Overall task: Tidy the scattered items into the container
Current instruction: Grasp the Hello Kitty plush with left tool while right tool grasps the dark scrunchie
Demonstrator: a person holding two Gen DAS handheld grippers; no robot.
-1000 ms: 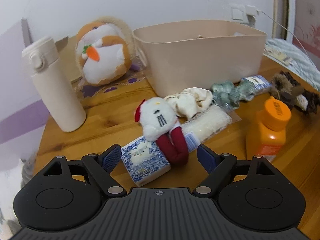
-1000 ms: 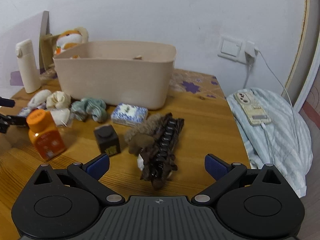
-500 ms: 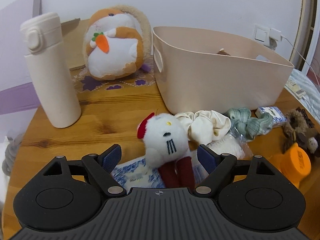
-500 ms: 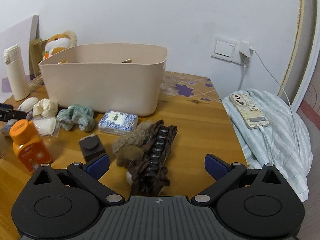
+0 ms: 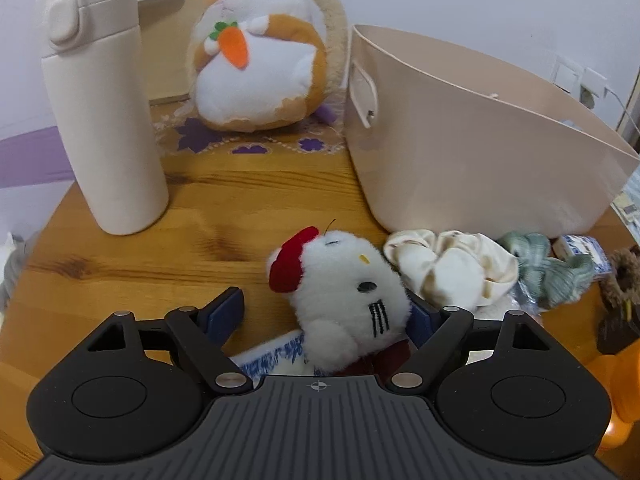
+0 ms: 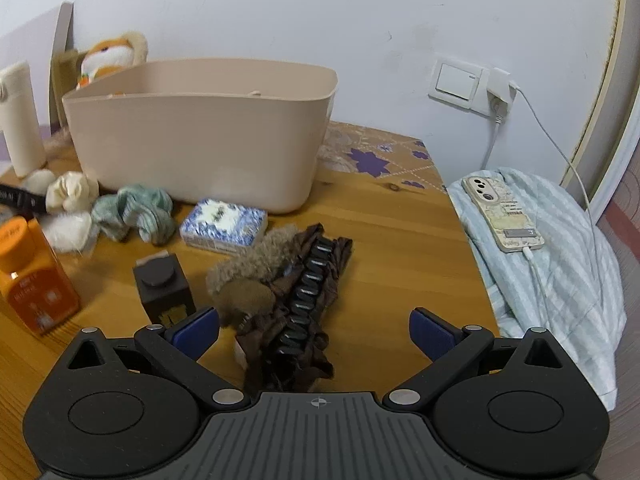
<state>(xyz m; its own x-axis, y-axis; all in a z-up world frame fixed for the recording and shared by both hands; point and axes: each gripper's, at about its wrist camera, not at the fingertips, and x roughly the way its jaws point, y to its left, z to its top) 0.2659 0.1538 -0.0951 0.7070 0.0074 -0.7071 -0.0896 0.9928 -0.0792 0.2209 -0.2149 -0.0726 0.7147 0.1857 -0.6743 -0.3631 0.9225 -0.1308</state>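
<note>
My left gripper point(image 5: 324, 312) is open, its jaws on either side of a white cat plush with a red bow point(image 5: 344, 300) that lies on a blue-and-white tissue pack point(image 5: 276, 356). The beige tub point(image 5: 472, 160) stands behind to the right. My right gripper point(image 6: 314, 330) is open, with a brown hair claw and scrunchie bundle point(image 6: 304, 300) between its jaws. In the right wrist view the tub point(image 6: 200, 136) stands at the back left. A cream scrunchie point(image 5: 452, 268), a green scrunchie point(image 6: 136, 216) and a second tissue pack point(image 6: 222, 226) lie in front of it.
A cream flask point(image 5: 100, 100) and a hamster plush point(image 5: 260, 60) stand at the table's back left. An orange bottle point(image 6: 32, 272) and a small dark box point(image 6: 164, 284) stand left of the right gripper. A phone point(image 6: 502, 212) lies on a striped blanket at the right edge.
My left gripper has moved forward and down, so the cat plush now sits between its jaws. My right gripper has moved closer over the brown hair bundle. Both stayed open.
</note>
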